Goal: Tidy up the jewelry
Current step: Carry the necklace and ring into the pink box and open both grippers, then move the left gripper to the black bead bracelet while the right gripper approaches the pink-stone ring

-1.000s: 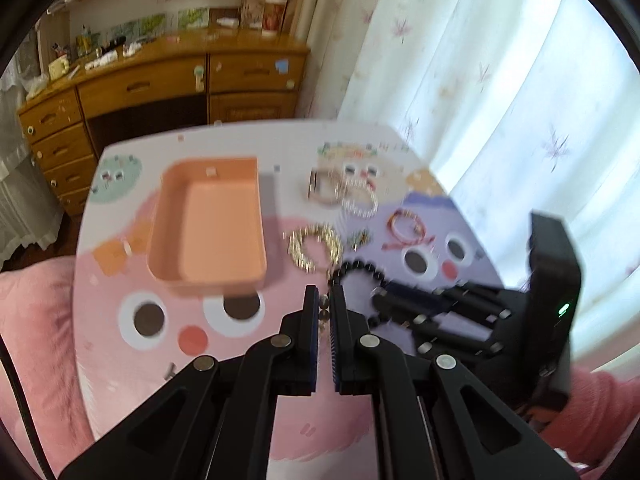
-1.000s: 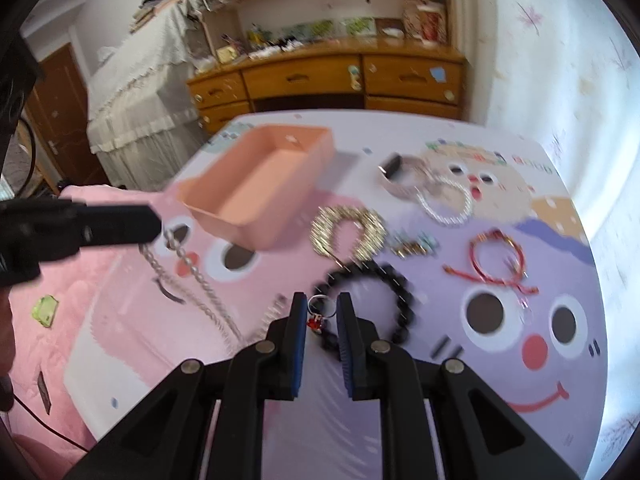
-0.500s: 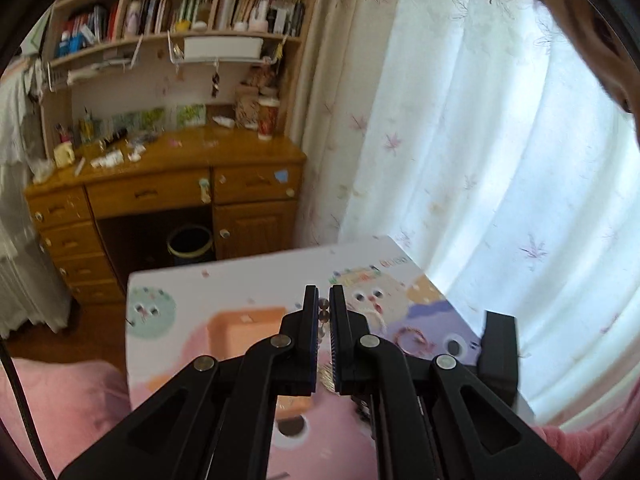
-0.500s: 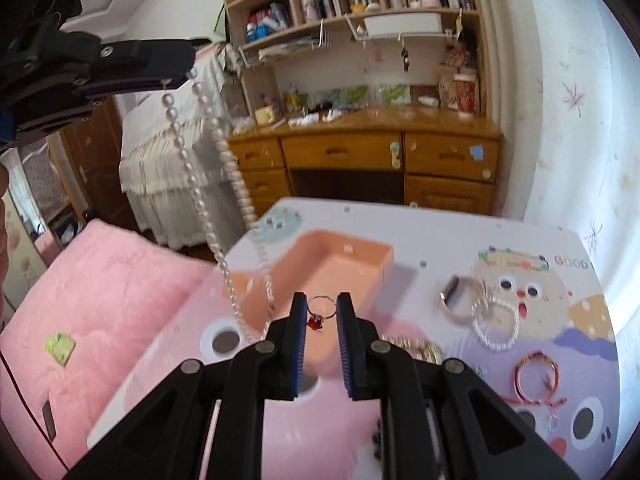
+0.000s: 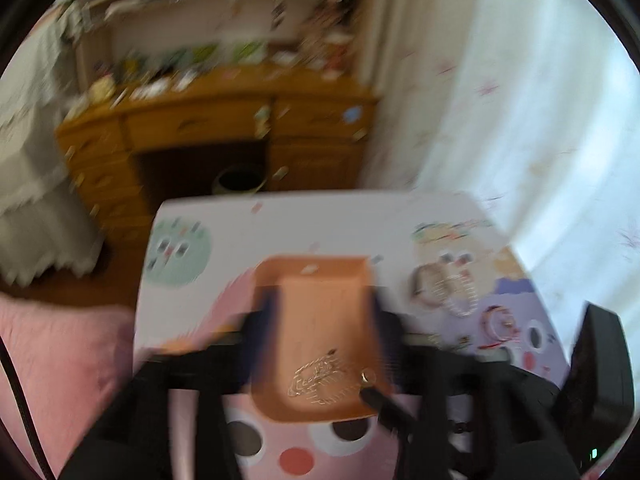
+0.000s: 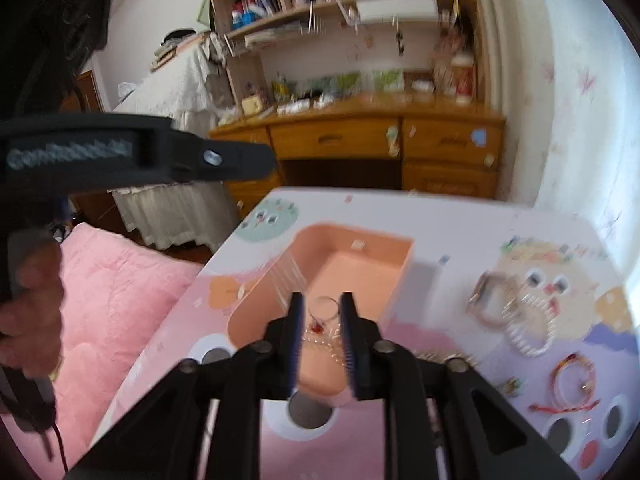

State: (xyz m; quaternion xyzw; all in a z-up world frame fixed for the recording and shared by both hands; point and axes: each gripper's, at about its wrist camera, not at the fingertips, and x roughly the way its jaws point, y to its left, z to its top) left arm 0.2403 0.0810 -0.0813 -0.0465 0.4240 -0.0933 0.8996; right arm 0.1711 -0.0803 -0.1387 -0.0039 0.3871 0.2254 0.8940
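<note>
Tray: peach tray [image 6: 362,264] stands on the cartoon-print tabletop [image 6: 472,224], under both grippers.
Change, left: a second ago the left gripper [image 5: 320,320] pinched the pearl necklace [image 5: 316,376]; now its jaws are opening wide and nothing sits between them. The necklace lies heaped in the near end of the tray.
Change, right: the right gripper [image 6: 322,320], which carried the small ring with a red charm [image 6: 320,314] over from the tabletop, is opening its jaws above the tray. The ring shows between the pads, seemingly loose; motion blur hides any contact.
Meaning: two pieces appear delivered or nearly so, judged from where they lie.
Left to sort: watch and pearl bracelet [image 6: 516,316] and red cord bracelet [image 6: 572,380] lie on the tabletop, well apart from the tray.
Writing: white lettering on the side of the left gripper, seen from the right wrist, is too blurred to read. No brand can be made out elsewhere.
</note>
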